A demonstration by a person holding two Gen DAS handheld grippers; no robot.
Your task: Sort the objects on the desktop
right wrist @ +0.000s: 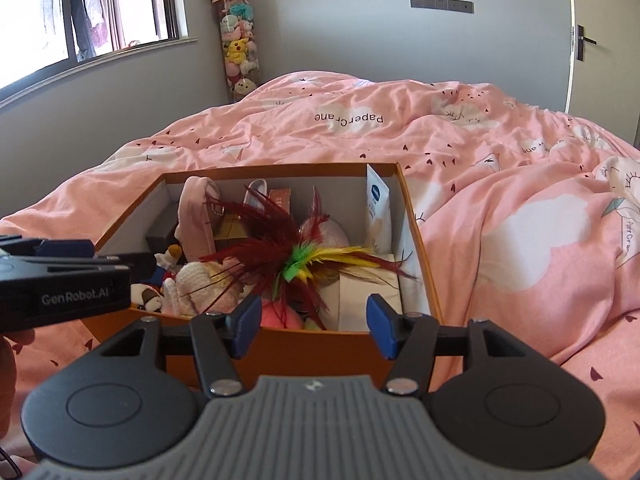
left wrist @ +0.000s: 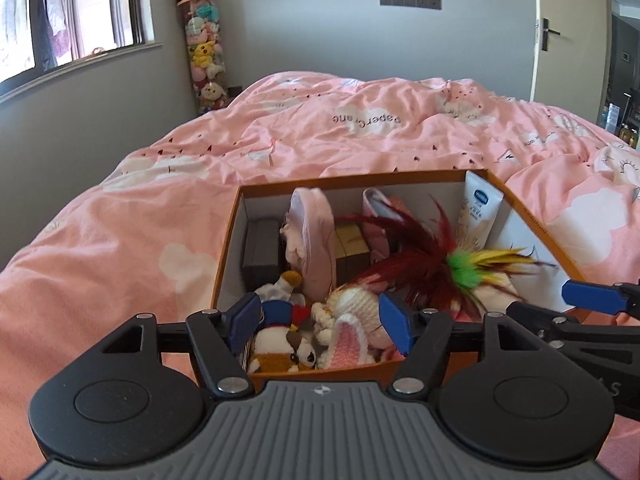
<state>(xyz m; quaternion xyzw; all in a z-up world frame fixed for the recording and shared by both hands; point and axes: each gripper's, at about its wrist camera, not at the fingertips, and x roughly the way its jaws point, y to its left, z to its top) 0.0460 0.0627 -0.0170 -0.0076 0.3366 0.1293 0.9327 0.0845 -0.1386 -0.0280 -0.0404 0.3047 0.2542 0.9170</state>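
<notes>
Left hand-held gripper [left wrist: 320,326]: blue pads spread apart, nothing between them, poised over the near left corner of the box. Directly past its pads: a crocheted cream-and-pink toy [left wrist: 352,316] and a small plush dog [left wrist: 280,350], both lying inside.

Right hand-held gripper [right wrist: 312,330]: pads apart, empty, held just above the box's near wall at its right half. Its blue finger also shows at the right edge of the left wrist view.

Orange cardboard box [right wrist: 304,348] sits on the bed, open-topped, white inside, crowded. A feather toy [right wrist: 298,262], dark red plumes with a green and yellow tuft, lies across the top of the heap. Behind it: a pink pouch [left wrist: 314,240] standing upright, a dark grey case [left wrist: 262,248] at the left wall, a white lotion tube [left wrist: 478,210] leaning in the far right corner.

Pink duvet [right wrist: 500,184] printed with clouds covers the bed all round the box.
</notes>
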